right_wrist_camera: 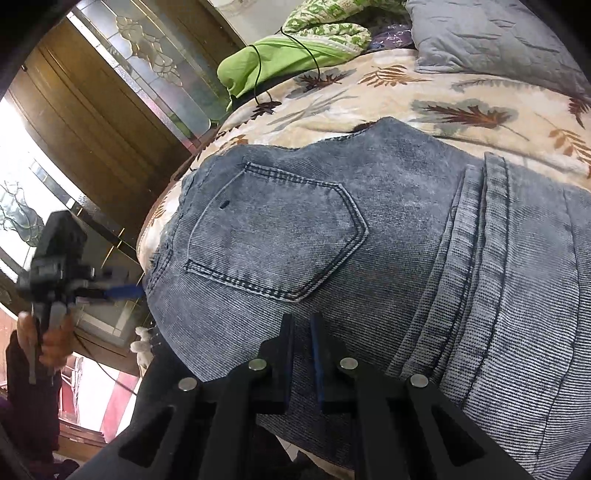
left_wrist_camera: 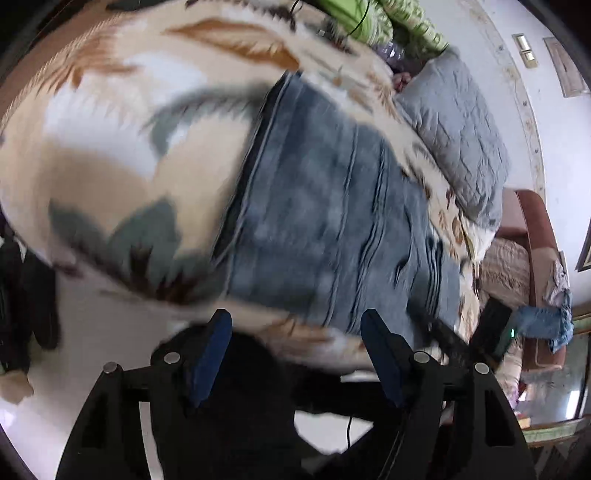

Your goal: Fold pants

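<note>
**Jeans gripped at the near edge, fold pending**

The pants (right_wrist_camera: 369,229), grey-blue washed denim with a ribbed weave, lie spread on the leaf-printed blanket (right_wrist_camera: 424,92), seat side up, with a stitched five-sided back pocket (right_wrist_camera: 273,229) showing. The right gripper (right_wrist_camera: 301,325) has its jaws nearly together at the denim's near edge, below that pocket; it looks pinched on a fold of cloth, though the contact itself is hard to make out. The left gripper (left_wrist_camera: 295,321) hangs wide open and empty, off the pants' edge. Judging by this, one side is held and the other grasp is not yet made. Next, the left would need to close on the denim. A quilted grey pillow (right_wrist_camera: 480,33) lies beyond the pants.
</note>
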A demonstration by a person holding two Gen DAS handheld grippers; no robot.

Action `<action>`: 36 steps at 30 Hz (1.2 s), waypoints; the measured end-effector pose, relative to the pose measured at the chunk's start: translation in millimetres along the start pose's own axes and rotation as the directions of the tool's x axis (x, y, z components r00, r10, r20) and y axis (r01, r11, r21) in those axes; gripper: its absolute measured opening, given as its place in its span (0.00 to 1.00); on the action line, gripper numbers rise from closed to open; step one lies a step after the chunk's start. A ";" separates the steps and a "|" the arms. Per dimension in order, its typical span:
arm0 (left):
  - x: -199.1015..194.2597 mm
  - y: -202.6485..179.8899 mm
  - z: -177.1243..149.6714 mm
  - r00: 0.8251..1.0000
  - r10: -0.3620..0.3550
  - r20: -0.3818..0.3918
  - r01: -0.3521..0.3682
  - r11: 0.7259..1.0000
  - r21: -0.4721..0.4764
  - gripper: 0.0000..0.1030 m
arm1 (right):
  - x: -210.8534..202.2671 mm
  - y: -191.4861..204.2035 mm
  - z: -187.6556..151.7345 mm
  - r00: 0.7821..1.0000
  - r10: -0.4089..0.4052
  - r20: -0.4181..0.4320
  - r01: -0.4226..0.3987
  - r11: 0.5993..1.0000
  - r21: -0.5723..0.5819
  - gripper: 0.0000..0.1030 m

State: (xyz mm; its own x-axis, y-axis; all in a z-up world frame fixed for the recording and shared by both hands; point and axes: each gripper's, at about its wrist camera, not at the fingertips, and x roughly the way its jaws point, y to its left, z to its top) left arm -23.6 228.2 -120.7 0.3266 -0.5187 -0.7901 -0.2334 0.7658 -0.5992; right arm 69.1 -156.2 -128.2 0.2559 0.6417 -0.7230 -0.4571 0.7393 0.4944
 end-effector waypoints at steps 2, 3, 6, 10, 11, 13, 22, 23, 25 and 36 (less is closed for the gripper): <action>-8.2 7.3 -5.5 1.000 -0.006 0.003 0.006 1.000 -0.013 0.71 | 0.6 -0.2 0.0 1.000 0.002 -0.002 -0.002 1.000 0.003 0.10; -14.9 10.7 -4.6 1.000 -0.004 0.023 0.005 1.000 -0.018 0.71 | 0.9 -0.5 0.1 1.000 0.003 -0.003 -0.003 1.000 0.005 0.10; -30.8 15.0 11.7 0.994 0.003 0.110 -0.001 1.000 -0.011 0.71 | 1.7 -1.1 0.7 1.000 0.008 -0.003 -0.008 1.000 0.013 0.10; -15.7 13.0 49.3 0.993 -0.051 0.106 0.050 0.999 0.008 0.71 | 2.2 -3.1 0.7 1.000 0.017 -0.001 -0.017 1.000 0.023 0.10; -6.6 11.9 56.3 0.995 -0.063 0.082 0.061 0.998 0.020 0.71 | 2.4 -3.3 0.4 1.000 0.018 0.000 -0.018 1.000 0.022 0.10; 10.5 9.6 67.2 0.998 -0.051 0.046 0.050 0.998 0.027 0.71 | 2.6 -2.7 0.0 1.000 0.017 0.003 -0.017 1.000 0.021 0.10; 30.1 -0.8 76.4 0.992 -0.123 0.004 0.122 0.988 0.090 0.78 | 3.6 -4.2 1.0 1.000 0.030 0.000 -0.030 0.999 0.025 0.10; 30.8 -1.9 77.0 0.992 -0.128 0.006 0.127 0.987 0.094 0.77 | 4.0 -4.6 1.5 0.999 0.033 0.000 -0.033 0.999 0.027 0.11; 31.8 -11.2 78.3 0.988 -0.152 0.020 0.149 0.983 0.104 0.77 | 4.7 -5.5 2.0 0.999 0.039 0.000 -0.039 0.999 0.030 0.11; 35.7 -20.1 82.4 0.999 0.002 0.045 -0.010 0.986 0.169 0.71 | 7.3 -6.8 2.7 0.999 0.048 0.004 -0.048 0.999 0.025 0.11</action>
State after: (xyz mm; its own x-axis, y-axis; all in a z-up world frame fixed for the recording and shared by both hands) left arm 68.2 225.6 -126.2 0.3669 -0.4994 -0.7849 -0.0789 0.8240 -0.5611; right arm 76.4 -156.0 -135.6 0.2373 0.6775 -0.6962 -0.4472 0.7124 0.5409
